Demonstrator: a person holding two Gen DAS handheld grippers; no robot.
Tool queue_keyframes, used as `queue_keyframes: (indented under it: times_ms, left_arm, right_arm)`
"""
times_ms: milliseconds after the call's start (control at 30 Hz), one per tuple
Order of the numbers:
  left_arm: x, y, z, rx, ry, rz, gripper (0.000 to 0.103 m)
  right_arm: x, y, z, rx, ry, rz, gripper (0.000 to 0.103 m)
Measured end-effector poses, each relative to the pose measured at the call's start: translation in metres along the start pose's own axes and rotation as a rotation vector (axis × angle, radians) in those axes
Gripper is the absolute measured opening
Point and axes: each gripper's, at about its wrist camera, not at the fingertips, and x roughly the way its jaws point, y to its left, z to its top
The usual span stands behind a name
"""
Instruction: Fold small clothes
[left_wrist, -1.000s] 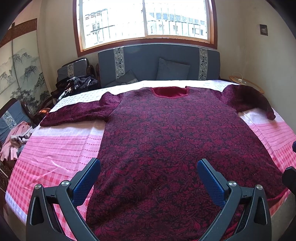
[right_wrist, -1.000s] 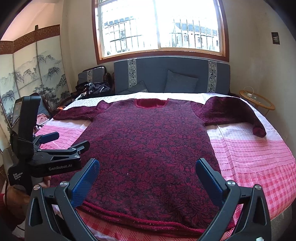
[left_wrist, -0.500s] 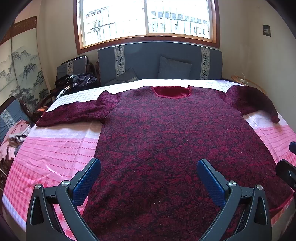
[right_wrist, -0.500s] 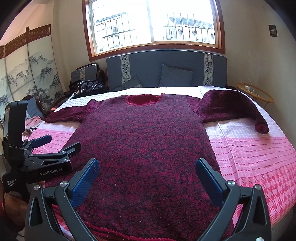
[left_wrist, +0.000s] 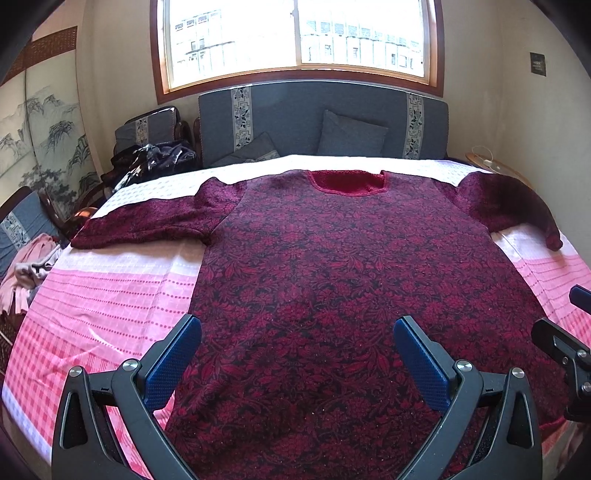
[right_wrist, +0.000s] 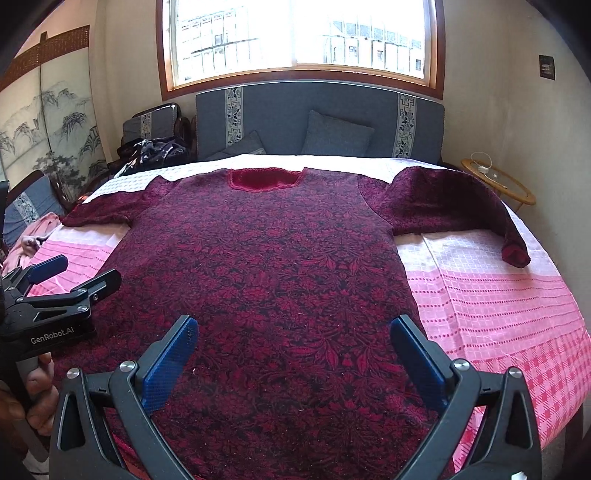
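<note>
A dark red floral sweater (left_wrist: 332, 280) (right_wrist: 273, 266) lies flat and face up on the bed, collar toward the headboard, both sleeves spread sideways. Its right sleeve (right_wrist: 461, 206) bends down over the bed's edge. My left gripper (left_wrist: 295, 350) hovers open above the lower body of the sweater, nothing between its blue pads. My right gripper (right_wrist: 295, 350) is likewise open above the lower part. In the right wrist view the left gripper (right_wrist: 70, 273) shows at the left, held by a hand (right_wrist: 37, 391). Part of the right gripper (left_wrist: 569, 332) shows at the right edge of the left wrist view.
The bed carries a pink and white checked cover (right_wrist: 498, 306) (left_wrist: 103, 295). Grey cushions lean on the blue headboard (left_wrist: 321, 110). A small round wooden table (right_wrist: 498, 181) stands at the right. Pink clothes (left_wrist: 26, 266) and a dark heap (left_wrist: 155, 162) sit left of the bed.
Both grippers have moved forward over the sweater, so its hem has dropped out of the right wrist view. Both remain open.
</note>
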Motion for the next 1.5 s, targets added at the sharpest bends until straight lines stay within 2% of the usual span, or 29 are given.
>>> queue_keyframes:
  times_ms: [700, 1000, 1133, 1267, 1367, 1500]
  left_arm:
    - [0.012, -0.012, -0.002, 0.019, -0.005, -0.015, 0.103]
    - [0.024, -0.018, -0.01, 0.024, -0.002, -0.038, 0.103]
    - [0.024, -0.019, -0.014, 0.029, -0.014, -0.059, 0.103]
    - [0.025, -0.02, -0.017, 0.035, -0.026, -0.072, 0.103]
    - [0.028, -0.02, -0.019, 0.03, -0.019, -0.078, 0.103]
    - [0.033, -0.017, -0.019, 0.017, 0.001, -0.077, 0.103]
  right_arm:
    - [0.027, -0.023, 0.015, 0.04, 0.05, 0.002, 0.103]
    - [0.042, -0.05, 0.023, 0.085, 0.059, 0.021, 0.103]
    - [0.054, -0.084, 0.03, 0.161, 0.055, 0.062, 0.102]
    - [0.074, -0.143, 0.037, 0.312, 0.074, 0.084, 0.085]
    - [0.089, -0.189, 0.037, 0.418, 0.083, 0.06, 0.072]
    - [0.111, -0.239, 0.033, 0.502, 0.117, 0.027, 0.07]
